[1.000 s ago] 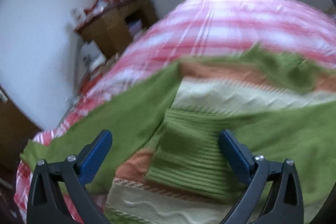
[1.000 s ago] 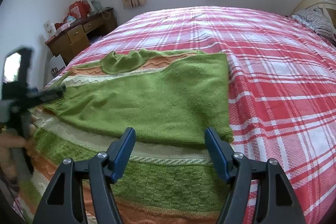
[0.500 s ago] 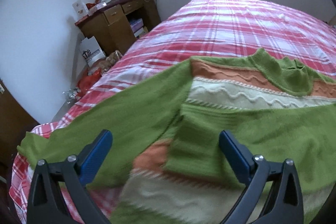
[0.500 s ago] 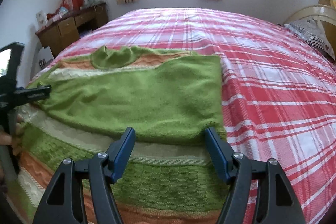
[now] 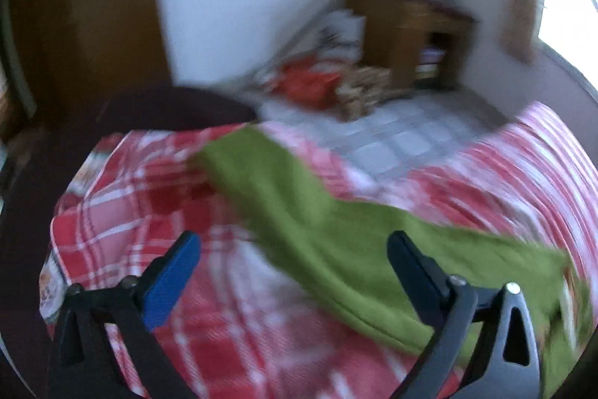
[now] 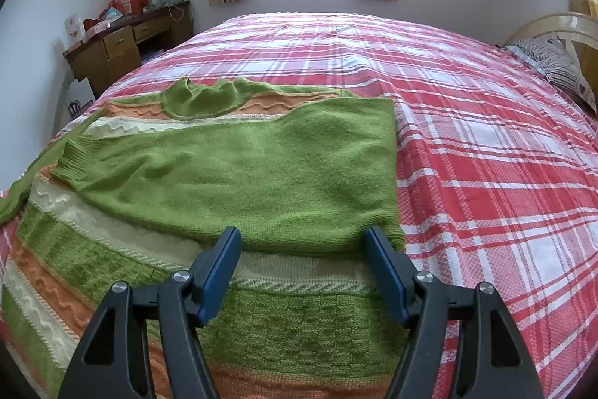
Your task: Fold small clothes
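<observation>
Swinging my left tongs (image 5: 291,272) off the sweater body: a sec ago that cam looked at the folded cuff and striped chest, now it looks at the other sleeve (image 5: 317,227), a green band running from upper left to lower right of the frame over the bed (image 5: 142,212), very blurred. Jaws wide but closing, sleeve lying under the gap, pads not on it yet. Right tongs (image 6: 303,262) haven't shifted, jaws apart at mid width, nothing held, hovering at bottom centre over the sweater (image 6: 239,174). Sweater sits left of centre in the right view, one sleeve already folded across the chest. So I reckon 2nd sleeve fold is next; need a clean pinch near the cuff.
</observation>
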`<state>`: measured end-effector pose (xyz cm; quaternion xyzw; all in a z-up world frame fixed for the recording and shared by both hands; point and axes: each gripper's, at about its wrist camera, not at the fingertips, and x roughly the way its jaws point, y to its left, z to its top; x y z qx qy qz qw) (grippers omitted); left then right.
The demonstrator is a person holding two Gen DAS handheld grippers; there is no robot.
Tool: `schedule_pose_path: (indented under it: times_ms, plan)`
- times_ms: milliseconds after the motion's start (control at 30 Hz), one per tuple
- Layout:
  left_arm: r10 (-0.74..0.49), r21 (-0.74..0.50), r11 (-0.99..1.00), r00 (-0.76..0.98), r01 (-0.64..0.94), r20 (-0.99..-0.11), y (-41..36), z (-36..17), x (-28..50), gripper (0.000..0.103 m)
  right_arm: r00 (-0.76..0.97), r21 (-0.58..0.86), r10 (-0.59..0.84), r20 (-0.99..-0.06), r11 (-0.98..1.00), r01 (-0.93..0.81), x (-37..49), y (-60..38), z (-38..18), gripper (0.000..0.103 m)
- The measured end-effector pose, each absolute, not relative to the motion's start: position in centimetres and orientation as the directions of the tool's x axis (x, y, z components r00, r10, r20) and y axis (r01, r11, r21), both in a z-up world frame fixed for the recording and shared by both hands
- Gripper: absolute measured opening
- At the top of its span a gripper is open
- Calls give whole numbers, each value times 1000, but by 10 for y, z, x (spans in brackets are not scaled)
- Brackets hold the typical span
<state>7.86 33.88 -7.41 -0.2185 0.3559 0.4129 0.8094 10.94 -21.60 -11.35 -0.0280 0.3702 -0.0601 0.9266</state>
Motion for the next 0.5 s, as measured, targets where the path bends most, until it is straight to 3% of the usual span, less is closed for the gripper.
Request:
schedule_pose_path:
  times_ms: [67, 367, 400, 467, 500]
  plan:
    - [493, -91, 518, 384, -851, -781, 363, -82, 80, 83, 719, -97, -132, -683, 991, 91, 109, -216, -113, 69]
    - [410, -186, 475, 403, -860, -818, 400, -110, 89, 74, 713, -111, -145, -686, 989, 94, 110, -215, -115, 69]
    - [418, -183, 486, 411, -855, -810, 399, -109, 90, 66, 712, -112, -146, -687, 989, 95, 111, -215, -115, 70]
    - [438, -153, 500, 401, -852, -804, 397, -108, 95, 60, 711, -116, -149, -687, 989, 95, 111, -214, -115, 70]
    - [446, -148, 512, 409, -846, -796, 396, -108, 97, 44, 711, -116, -150, -687, 989, 96, 111, -214, -115, 70]
